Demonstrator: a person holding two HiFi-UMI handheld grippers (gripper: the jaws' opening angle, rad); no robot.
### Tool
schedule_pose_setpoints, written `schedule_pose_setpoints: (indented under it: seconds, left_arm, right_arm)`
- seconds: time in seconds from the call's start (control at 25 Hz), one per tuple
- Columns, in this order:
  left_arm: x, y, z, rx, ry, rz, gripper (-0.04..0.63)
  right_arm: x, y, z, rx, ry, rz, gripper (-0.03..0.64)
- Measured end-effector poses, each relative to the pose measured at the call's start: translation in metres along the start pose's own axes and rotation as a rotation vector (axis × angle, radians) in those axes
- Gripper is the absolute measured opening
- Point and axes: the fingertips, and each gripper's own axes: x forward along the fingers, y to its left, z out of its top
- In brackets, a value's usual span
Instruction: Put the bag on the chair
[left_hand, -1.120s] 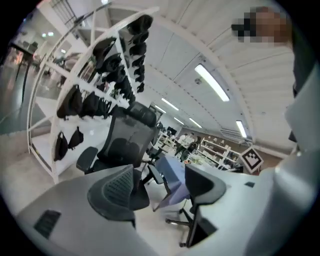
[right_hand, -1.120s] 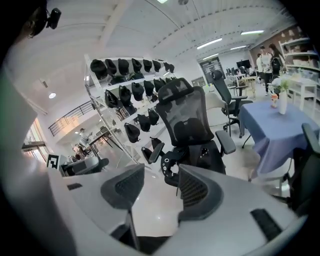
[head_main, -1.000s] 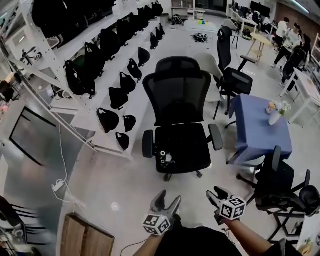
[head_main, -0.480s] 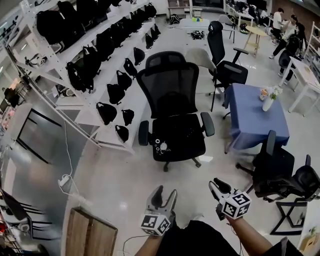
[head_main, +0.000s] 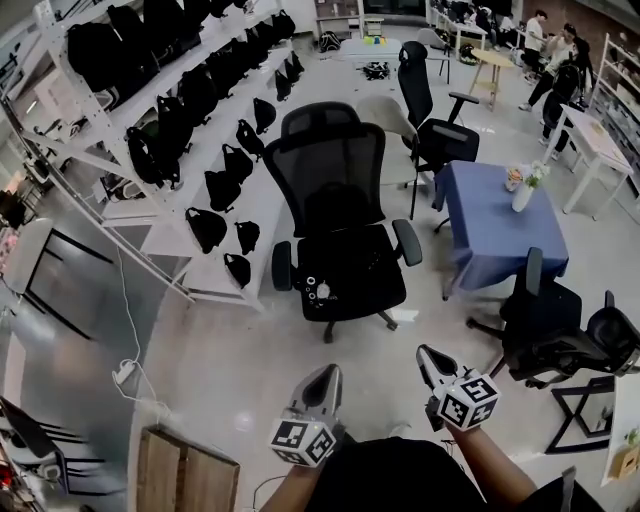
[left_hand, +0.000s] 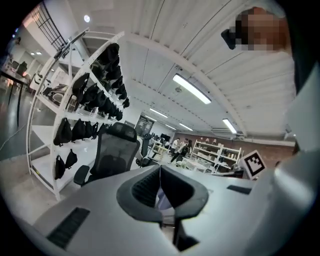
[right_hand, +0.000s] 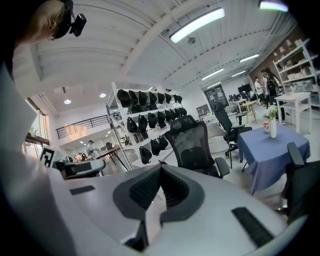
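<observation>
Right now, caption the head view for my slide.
Jaws just closed on nothing, left gripper and right gripper face the black chair beside bag shelves.

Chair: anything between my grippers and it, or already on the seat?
Only bare floor separates the chair from the left gripper and right gripper, just closed, empty. A small dark device sits on its seat.

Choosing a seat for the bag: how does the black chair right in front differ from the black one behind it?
The front chair faces the camera; the rear chair is turned rightward. The front chair has a small object on its seat; the rear chair's shows none. Both are black with armrests.
</observation>
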Motion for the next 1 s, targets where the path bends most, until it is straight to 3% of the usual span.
schedule_pose_setpoints:
  seconds: [0.12, 0.28, 0.44, 1.0]
  left_arm:
    - [-0.008, 0.018, 0.011, 0.053, 0.013, 0.003, 0.011]
    - [-0.017, 0.051, 0.029, 0.02, -0.005, 0.006, 0.011]
    - [-0.016, 0.073, 0.036, 0.056, -0.009, 0.018, 0.011]
    - [-0.019, 0.138, 0.048, 0.079, 0.008, 0.012, 0.009]
  right_arm:
    - [0.014, 0.01, 0.011, -0.037, -0.015, -0.049, 0.0]
    - [0.036, 0.032, 0.031, -0.112, -0.04, -0.082, 0.0]
    - [0.055, 0.051, 0.039, -0.152, -0.058, -0.076, 0.0]
    - [0.092, 0.075, 0.02, -0.197, -0.052, -0.17, 0.0]
